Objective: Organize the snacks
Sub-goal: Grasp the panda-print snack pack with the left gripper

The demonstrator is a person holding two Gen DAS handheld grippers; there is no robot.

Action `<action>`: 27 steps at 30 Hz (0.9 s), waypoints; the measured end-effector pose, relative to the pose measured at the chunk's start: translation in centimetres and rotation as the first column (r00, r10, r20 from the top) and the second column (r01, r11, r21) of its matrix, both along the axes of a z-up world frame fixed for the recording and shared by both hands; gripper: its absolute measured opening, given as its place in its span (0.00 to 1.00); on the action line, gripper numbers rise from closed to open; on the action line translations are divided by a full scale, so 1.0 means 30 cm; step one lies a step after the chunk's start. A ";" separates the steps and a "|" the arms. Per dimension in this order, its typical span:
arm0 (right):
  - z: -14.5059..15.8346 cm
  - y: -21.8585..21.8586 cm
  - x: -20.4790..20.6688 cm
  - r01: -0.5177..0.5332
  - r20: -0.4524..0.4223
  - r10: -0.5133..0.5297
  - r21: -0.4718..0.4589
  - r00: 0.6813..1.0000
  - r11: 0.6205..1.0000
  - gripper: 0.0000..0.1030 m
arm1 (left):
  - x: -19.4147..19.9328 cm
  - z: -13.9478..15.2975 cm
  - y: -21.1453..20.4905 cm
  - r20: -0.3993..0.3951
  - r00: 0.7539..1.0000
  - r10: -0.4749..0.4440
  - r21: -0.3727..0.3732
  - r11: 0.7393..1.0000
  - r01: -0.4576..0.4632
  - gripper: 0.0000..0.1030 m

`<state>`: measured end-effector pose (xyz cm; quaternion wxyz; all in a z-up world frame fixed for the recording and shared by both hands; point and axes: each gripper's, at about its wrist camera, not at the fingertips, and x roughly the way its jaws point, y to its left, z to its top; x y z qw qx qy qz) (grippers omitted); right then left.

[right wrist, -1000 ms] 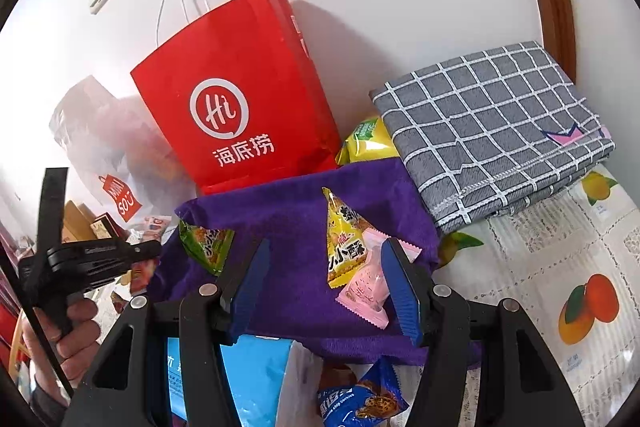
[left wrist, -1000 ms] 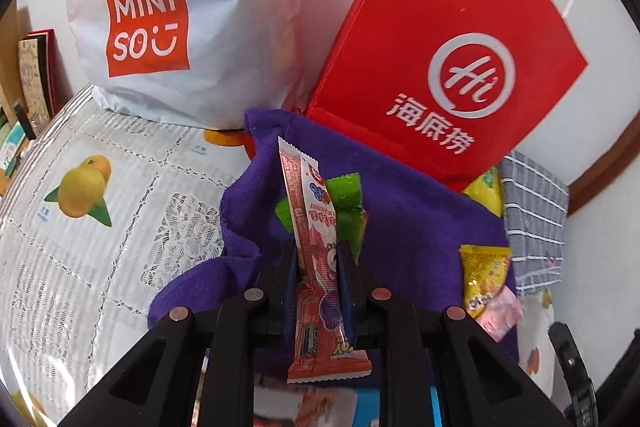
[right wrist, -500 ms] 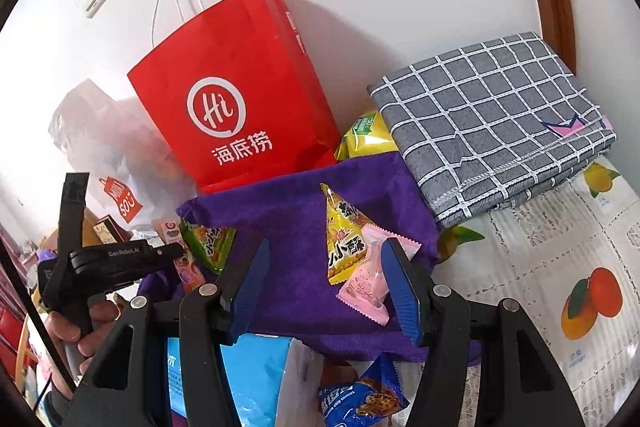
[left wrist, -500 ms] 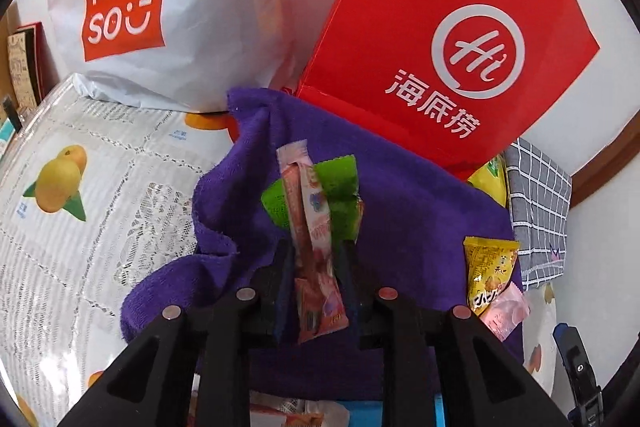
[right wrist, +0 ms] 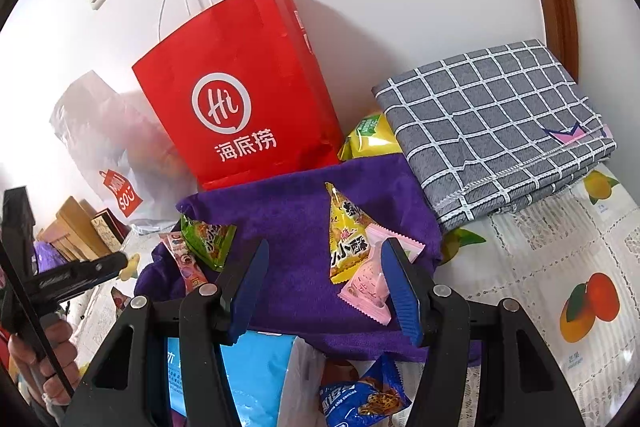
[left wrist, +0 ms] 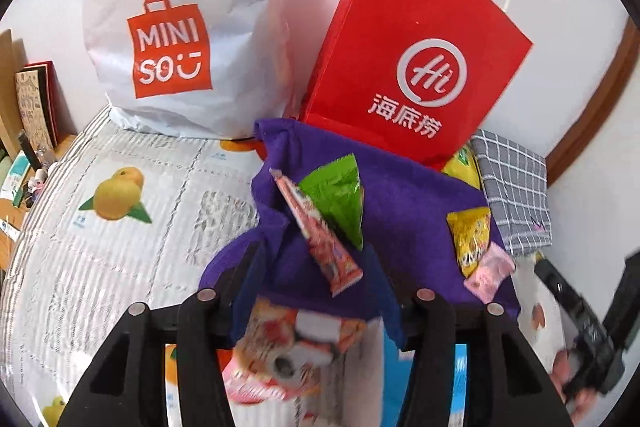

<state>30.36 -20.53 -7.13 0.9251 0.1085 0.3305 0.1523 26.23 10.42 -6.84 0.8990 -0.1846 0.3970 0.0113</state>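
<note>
Snack packets (right wrist: 347, 247) on purple cloth (right wrist: 296, 227)

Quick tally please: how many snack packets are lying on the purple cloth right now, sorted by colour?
On the purple cloth:
Green: 1, green packet
Red-pink: 1, long stick packet
Yellow: 1, triangular packet
Pale pink: 1, pink candy wrapper
Total: 4
</note>
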 end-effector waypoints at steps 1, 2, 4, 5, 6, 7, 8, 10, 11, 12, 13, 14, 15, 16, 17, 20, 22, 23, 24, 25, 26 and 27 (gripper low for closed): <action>0.001 0.001 -0.001 -0.002 0.002 0.002 -0.004 1.000 1.000 0.57 | -0.013 -0.005 -0.001 -0.001 1.000 -0.017 0.005 1.000 0.017 0.51; 0.002 0.005 -0.002 -0.004 0.004 0.004 -0.009 1.000 1.000 0.57 | -0.027 -0.012 -0.001 -0.001 0.999 -0.034 0.012 0.999 0.034 0.53; 0.000 0.014 -0.004 -0.010 0.006 0.010 -0.024 1.000 1.000 0.57 | -0.054 -0.023 -0.006 0.002 0.999 -0.052 0.036 0.998 0.052 0.57; 0.000 0.017 -0.005 -0.011 0.008 0.011 -0.031 1.000 0.999 0.57 | -0.066 -0.029 -0.008 0.001 0.998 -0.059 0.053 0.997 0.059 0.58; 0.000 0.021 -0.005 -0.009 0.011 0.010 -0.041 1.000 0.999 0.57 | -0.078 -0.035 -0.010 0.000 0.998 -0.068 0.066 0.995 0.068 0.58; -0.002 0.023 -0.005 -0.008 0.012 0.008 -0.048 1.000 0.999 0.57 | -0.090 -0.041 -0.014 -0.001 0.997 -0.081 0.077 0.994 0.080 0.60; -0.002 0.023 -0.004 -0.008 0.012 0.008 -0.049 1.000 0.999 0.57 | -0.100 -0.044 -0.017 -0.001 0.996 -0.091 0.090 0.992 0.091 0.62; -0.007 0.024 -0.001 -0.003 0.006 0.004 -0.054 1.000 0.999 0.57 | -0.118 -0.048 -0.021 -0.004 0.995 -0.100 0.113 0.989 0.099 0.67; -0.010 0.023 0.000 -0.002 0.005 0.003 -0.054 1.000 0.999 0.57 | -0.123 -0.053 -0.028 -0.008 0.994 -0.111 0.130 0.985 0.111 0.72; -0.013 0.023 0.001 -0.002 0.003 0.002 -0.055 1.000 0.998 0.57 | -0.126 -0.059 -0.036 -0.015 0.993 -0.115 0.152 0.982 0.115 0.73; -0.018 0.024 0.005 0.000 -0.003 0.000 -0.060 1.000 0.998 0.57 | -0.125 -0.066 -0.043 -0.027 0.994 -0.109 0.176 0.978 0.112 0.73; -0.022 0.024 0.008 0.002 -0.007 -0.002 -0.063 1.000 0.998 0.57 | -0.124 -0.074 -0.050 -0.043 0.994 -0.097 0.203 0.974 0.104 0.73; -0.025 0.025 0.010 0.002 -0.010 -0.003 -0.064 1.000 0.998 0.57 | -0.119 -0.084 -0.055 -0.059 0.995 -0.086 0.223 0.970 0.097 0.73; -0.029 0.026 0.013 0.002 -0.015 -0.003 -0.066 1.000 0.998 0.57 | -0.115 -0.097 -0.057 -0.070 0.994 -0.082 0.230 0.968 0.096 0.74; -0.032 0.028 0.015 0.000 -0.019 -0.001 -0.067 1.000 0.998 0.57 | -0.108 -0.111 -0.059 -0.088 0.993 -0.076 0.239 0.966 0.095 0.75; -0.033 0.033 0.012 -0.005 -0.019 0.004 -0.067 1.000 0.998 0.57 | -0.083 -0.161 -0.060 -0.151 0.988 -0.045 0.280 0.956 0.086 0.75; -0.030 0.038 0.009 -0.010 -0.013 0.010 -0.070 1.000 0.997 0.57 | -0.075 -0.177 -0.060 -0.174 0.983 -0.054 0.274 0.956 0.101 0.75; -0.029 0.040 0.007 -0.012 -0.010 0.011 -0.072 1.000 0.997 0.57 | -0.074 -0.181 -0.059 -0.178 0.982 -0.063 0.260 0.959 0.109 0.75; -0.028 0.042 0.005 -0.014 -0.008 0.013 -0.074 1.000 0.997 0.57 | -0.074 -0.183 -0.057 -0.180 0.982 -0.064 0.250 0.962 0.108 0.75; -0.028 0.043 0.004 -0.015 -0.007 0.014 -0.075 1.000 0.997 0.57 | -0.074 -0.186 -0.054 -0.180 0.982 -0.062 0.238 0.965 0.105 0.75; -0.028 0.043 0.003 -0.015 -0.007 0.014 -0.076 1.000 0.997 0.57 | -0.075 -0.189 -0.052 -0.180 0.982 -0.065 0.231 0.967 0.107 0.75; -0.028 0.043 0.003 -0.014 -0.008 0.014 -0.075 1.000 0.997 0.57 | -0.077 -0.194 -0.051 -0.178 0.981 -0.071 0.228 0.967 0.111 0.75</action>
